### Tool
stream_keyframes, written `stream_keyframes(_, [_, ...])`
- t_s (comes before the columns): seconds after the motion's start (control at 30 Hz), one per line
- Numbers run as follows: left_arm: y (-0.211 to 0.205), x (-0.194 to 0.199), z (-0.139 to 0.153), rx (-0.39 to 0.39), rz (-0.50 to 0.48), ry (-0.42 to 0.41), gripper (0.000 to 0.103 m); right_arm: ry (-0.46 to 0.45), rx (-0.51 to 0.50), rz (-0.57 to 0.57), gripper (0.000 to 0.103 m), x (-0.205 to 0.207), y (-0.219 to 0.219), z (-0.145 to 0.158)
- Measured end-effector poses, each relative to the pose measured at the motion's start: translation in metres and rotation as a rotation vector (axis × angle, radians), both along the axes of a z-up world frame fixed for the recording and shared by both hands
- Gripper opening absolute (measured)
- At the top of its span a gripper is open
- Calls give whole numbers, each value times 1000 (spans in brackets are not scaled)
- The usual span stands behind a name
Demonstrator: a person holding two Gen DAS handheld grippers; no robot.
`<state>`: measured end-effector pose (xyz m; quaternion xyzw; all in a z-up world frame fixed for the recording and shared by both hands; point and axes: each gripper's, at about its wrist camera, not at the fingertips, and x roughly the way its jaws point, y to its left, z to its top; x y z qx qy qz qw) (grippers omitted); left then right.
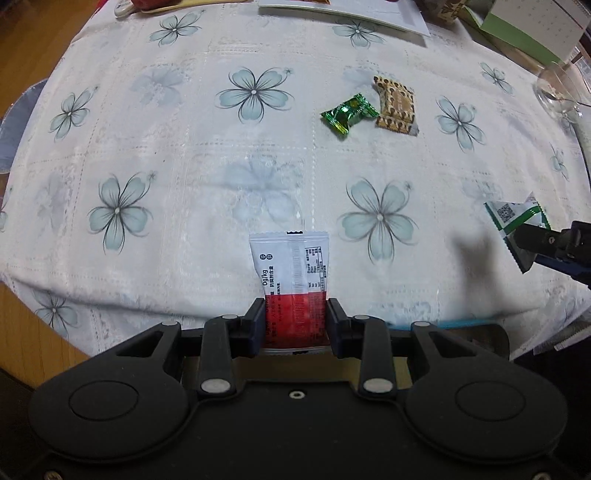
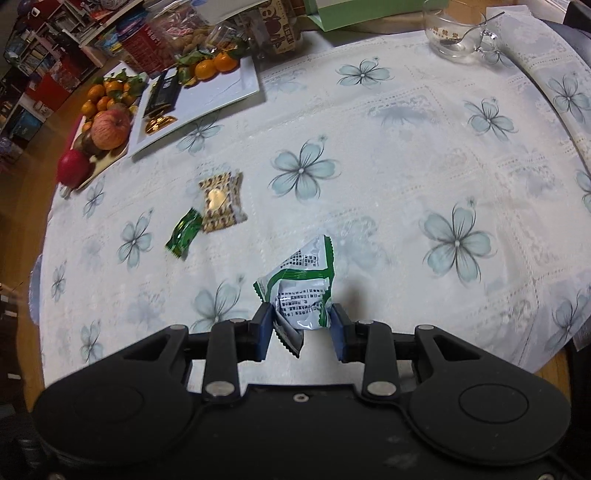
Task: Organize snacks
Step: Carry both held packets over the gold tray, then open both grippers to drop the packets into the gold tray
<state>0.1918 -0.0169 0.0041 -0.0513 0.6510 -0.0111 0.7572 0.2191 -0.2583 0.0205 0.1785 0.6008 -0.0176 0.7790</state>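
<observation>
My left gripper [image 1: 295,317] is shut on a white and red snack packet [image 1: 290,273], held above the flowered tablecloth. My right gripper [image 2: 301,325] is shut on a crumpled white and green snack packet [image 2: 301,291]; the same packet [image 1: 517,221] and the right gripper's fingers [image 1: 546,240] show at the right edge of the left wrist view. On the cloth lie a green foil candy [image 1: 347,114] [image 2: 183,236] and a brown patterned snack packet [image 1: 395,105] [image 2: 221,201], touching each other.
A white rectangular plate [image 2: 229,88] with tangerines and dark packets sits at the far left, beside a tray [image 2: 107,162] with an apple and fruit. A glass cup [image 2: 458,33] with a spoon stands far right. A green box [image 1: 528,33] lies at the back.
</observation>
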Motion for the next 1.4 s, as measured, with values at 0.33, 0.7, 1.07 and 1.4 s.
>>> stream_keyframes(0.33, [4,-71,23,-62,-1,22,42,-22,33,59,35,-103,7,41])
stream_keyframes(0.7, [13,-111,31,-51,43,-16,42,-12,38,175,35,-192,22,49])
stream_keyframes(1.07, [22,-81,21,17,126,-18,42,28,27,269,35,-215,47,34])
stream_keyframes(1.4, [22,-79,18,-3,113,1,43,43,29,271,38,-203,54,31])
